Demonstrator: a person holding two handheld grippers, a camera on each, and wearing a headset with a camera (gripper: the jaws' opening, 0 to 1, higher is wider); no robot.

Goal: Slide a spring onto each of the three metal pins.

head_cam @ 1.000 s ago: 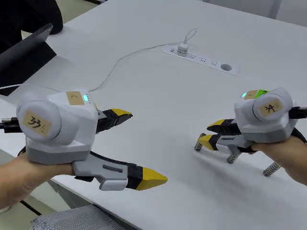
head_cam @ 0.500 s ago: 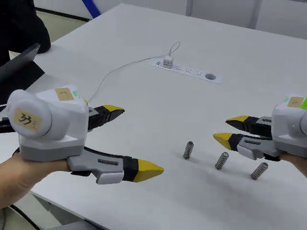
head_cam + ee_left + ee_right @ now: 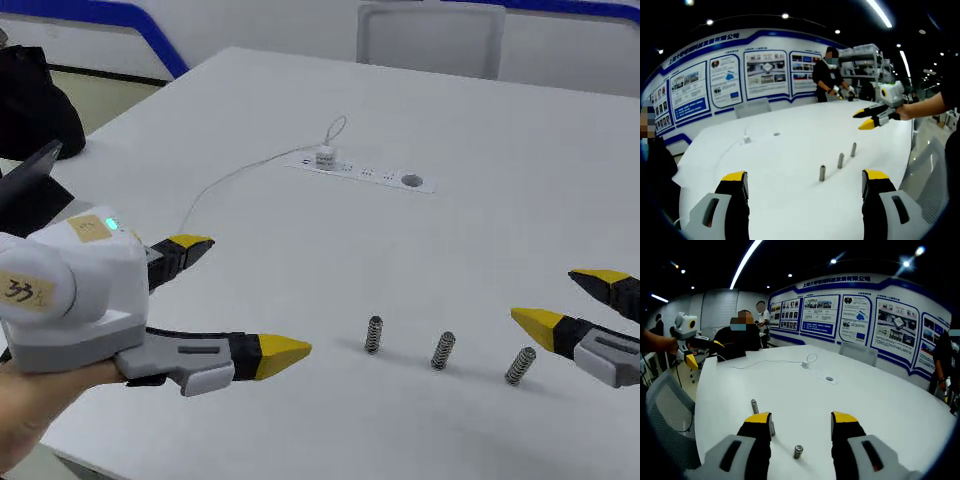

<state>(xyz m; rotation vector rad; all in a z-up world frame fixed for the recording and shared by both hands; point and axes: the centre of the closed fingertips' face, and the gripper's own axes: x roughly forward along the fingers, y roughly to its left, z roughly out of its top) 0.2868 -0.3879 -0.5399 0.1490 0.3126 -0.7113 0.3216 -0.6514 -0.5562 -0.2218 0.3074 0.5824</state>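
The counter (image 3: pixel 480 140) has a smooth white top with a soft, nearly matt sheen. The three springs (image 3: pixel 443 350) are coiled bare metal wire, grey and dully shiny. The left gripper (image 3: pixel 250 295) has a smooth white and grey plastic shell carrying a tan paper label (image 3: pixel 88 227). Its fingers (image 3: pixel 275 352) look matt, black with yellow tips. The power strip (image 3: pixel 360 172) is white plastic.

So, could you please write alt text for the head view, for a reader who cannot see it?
Three springs stand upright in a row on a white table. The open left hand-held gripper is at lower left, the open right hand-held gripper at the right edge, both clear of them. A power strip lies farther back.
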